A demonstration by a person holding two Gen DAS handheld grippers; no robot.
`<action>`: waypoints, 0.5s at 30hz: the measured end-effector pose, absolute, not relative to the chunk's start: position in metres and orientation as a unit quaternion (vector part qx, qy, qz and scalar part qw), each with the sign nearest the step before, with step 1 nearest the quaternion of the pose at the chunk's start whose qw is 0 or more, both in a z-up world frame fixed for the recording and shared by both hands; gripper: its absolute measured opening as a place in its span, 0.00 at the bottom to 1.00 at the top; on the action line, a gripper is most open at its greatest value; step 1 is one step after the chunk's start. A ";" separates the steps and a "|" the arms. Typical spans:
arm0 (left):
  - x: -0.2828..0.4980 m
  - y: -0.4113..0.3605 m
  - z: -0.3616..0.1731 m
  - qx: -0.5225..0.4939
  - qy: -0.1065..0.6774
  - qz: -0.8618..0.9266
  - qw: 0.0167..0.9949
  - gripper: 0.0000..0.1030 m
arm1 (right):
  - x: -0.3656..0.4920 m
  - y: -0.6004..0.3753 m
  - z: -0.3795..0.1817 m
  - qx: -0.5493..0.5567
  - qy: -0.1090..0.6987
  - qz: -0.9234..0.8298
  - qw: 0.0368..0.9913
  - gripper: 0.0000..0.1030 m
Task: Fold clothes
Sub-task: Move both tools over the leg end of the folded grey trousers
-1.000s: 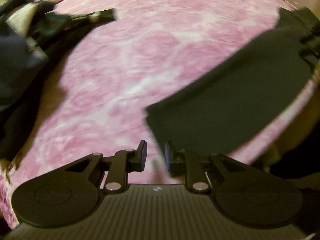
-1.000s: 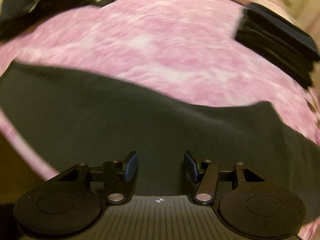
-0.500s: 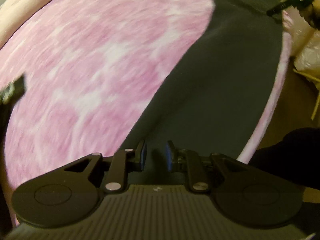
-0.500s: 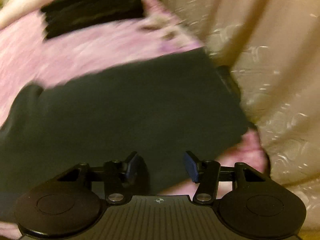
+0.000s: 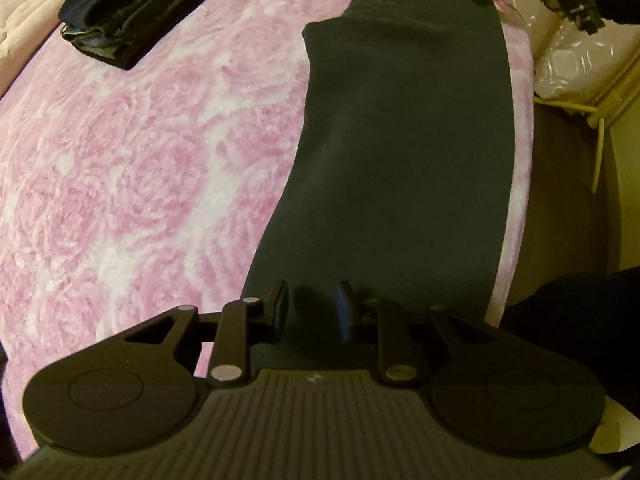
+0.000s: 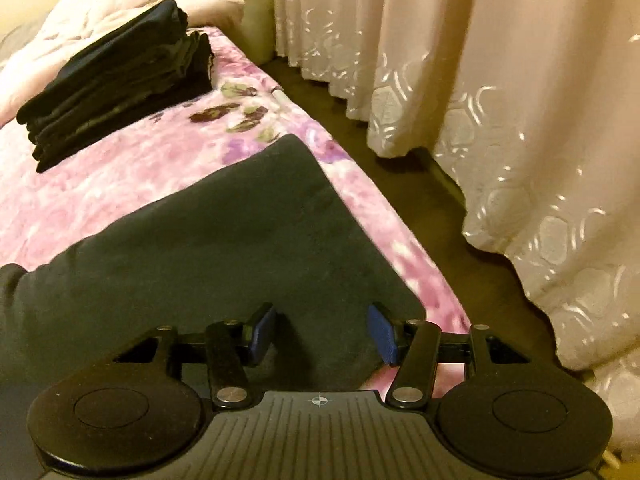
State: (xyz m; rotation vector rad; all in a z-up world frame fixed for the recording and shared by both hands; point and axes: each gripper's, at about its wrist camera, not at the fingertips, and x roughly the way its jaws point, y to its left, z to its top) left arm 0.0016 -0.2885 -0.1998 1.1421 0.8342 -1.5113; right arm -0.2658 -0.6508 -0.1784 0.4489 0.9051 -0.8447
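While a pink rose-patterned blanket (image 5: 132, 184) covered the bed, a dark garment (image 5: 404, 152) lay flat in a long strip along its edge, beside a pale patterned curtain (image 6: 500, 92). Farther up the blanket sat a stack (image 6: 120, 80) of folded dark clothes, well apart from the garment. Over one end, the left gripper (image 5: 312, 310) hovered, its jaws just opening and slightly apart with no cloth pinched between them. At what appeared to be the garment's other end, the right gripper (image 6: 320, 334) pointed down over a corner, jaws spread wider and likewise empty.
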 end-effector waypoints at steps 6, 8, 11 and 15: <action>0.027 -0.239 -0.191 0.492 0.344 -0.600 0.528 0.27 | -0.245 -0.548 -0.163 0.232 0.416 -0.368 0.798 0.53; 0.041 -0.214 -0.189 0.492 0.347 -0.592 0.536 0.27 | -0.226 -0.487 -0.157 0.221 0.419 -0.332 0.816 0.55; 0.068 -0.163 -0.191 0.495 0.346 -0.586 0.540 0.27 | -0.191 -0.386 -0.152 0.176 0.423 -0.270 0.847 0.67; 0.116 -0.079 -0.202 0.496 0.337 -0.590 0.541 0.27 | -0.143 -0.226 -0.152 0.091 0.434 -0.173 0.879 0.67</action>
